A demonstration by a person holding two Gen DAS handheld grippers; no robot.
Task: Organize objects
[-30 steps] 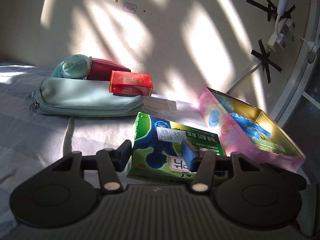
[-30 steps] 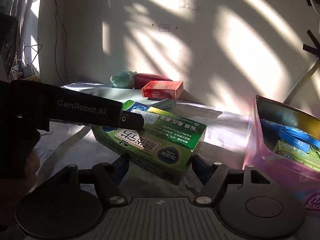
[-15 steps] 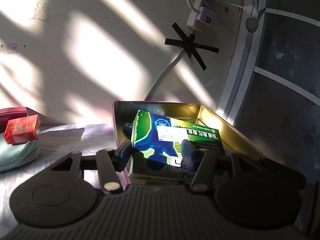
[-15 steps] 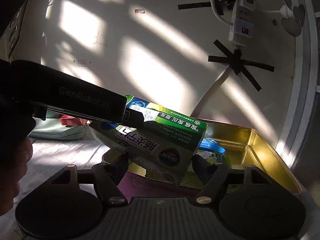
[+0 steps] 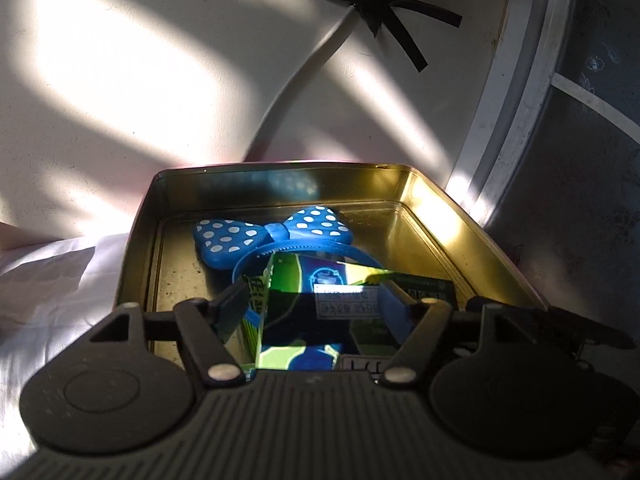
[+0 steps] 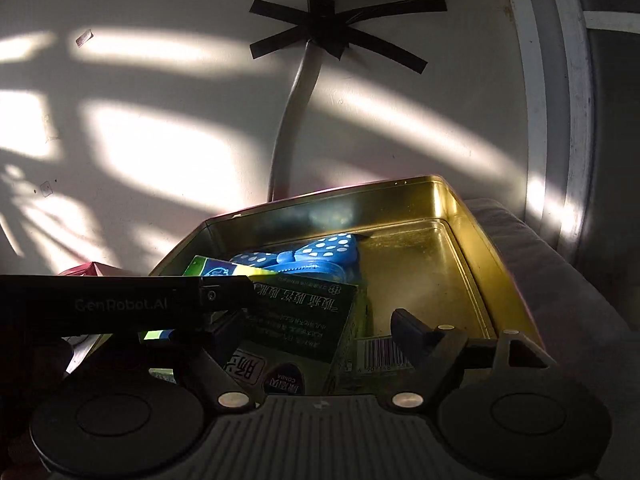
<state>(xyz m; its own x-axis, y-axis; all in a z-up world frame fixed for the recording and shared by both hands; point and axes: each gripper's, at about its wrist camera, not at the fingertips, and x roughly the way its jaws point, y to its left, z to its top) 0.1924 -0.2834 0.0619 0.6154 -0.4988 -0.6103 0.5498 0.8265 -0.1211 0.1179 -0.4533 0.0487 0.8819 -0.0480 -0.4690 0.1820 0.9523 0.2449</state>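
left gripper (image 5: 314, 312) clamped on green box (image 5: 320, 312) inside gold tin (image 5: 436, 200), polka-dot bow (image 5: 272, 232) at 12 o'clock (right gripper (image 6: 320, 336) spread wide, holding nothing).

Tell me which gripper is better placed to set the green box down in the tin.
Left. The left gripper is shut on the green box, already inside the gold tin beside the blue bow headband. The right gripper is open, gripping nothing.

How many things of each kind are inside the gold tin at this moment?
Green boxes: 2, the held green box in the left gripper and the lower green box under it
Blue dotted headband: 1
Total: 3
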